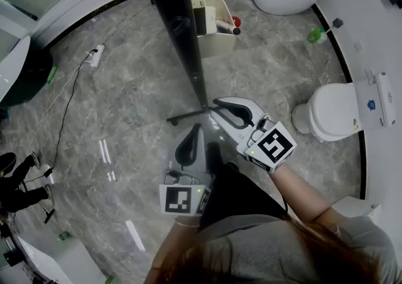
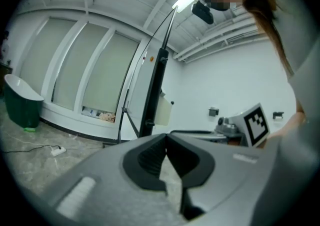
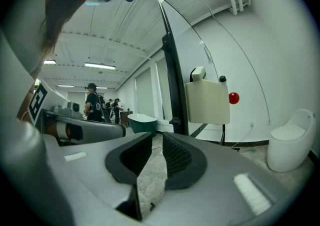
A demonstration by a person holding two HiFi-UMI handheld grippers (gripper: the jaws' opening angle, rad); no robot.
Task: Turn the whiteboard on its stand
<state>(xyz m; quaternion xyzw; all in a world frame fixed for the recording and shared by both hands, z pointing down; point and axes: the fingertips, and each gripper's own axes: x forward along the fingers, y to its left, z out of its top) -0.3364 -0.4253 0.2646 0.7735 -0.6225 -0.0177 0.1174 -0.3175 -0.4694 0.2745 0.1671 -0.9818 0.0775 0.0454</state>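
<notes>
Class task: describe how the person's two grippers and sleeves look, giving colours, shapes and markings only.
The left gripper and right gripper have smooth pale grey shells with ribbed black pads lining the jaws. Each carries a cube of black-and-white square markers with a small green light. The person wears a grey top; forearms are bare.

a: where is the whiteboard (image 1: 183,31) right now?
b: i see it upright on the grey floor (image 1: 125,100), turned edge-on to me. only its dark frame shows, as a tall narrow strip.
a: and the stand (image 1: 188,114)?
b: a thin dark foot bar lies flat on the floor at its base. i can't make out the writing face.
</notes>
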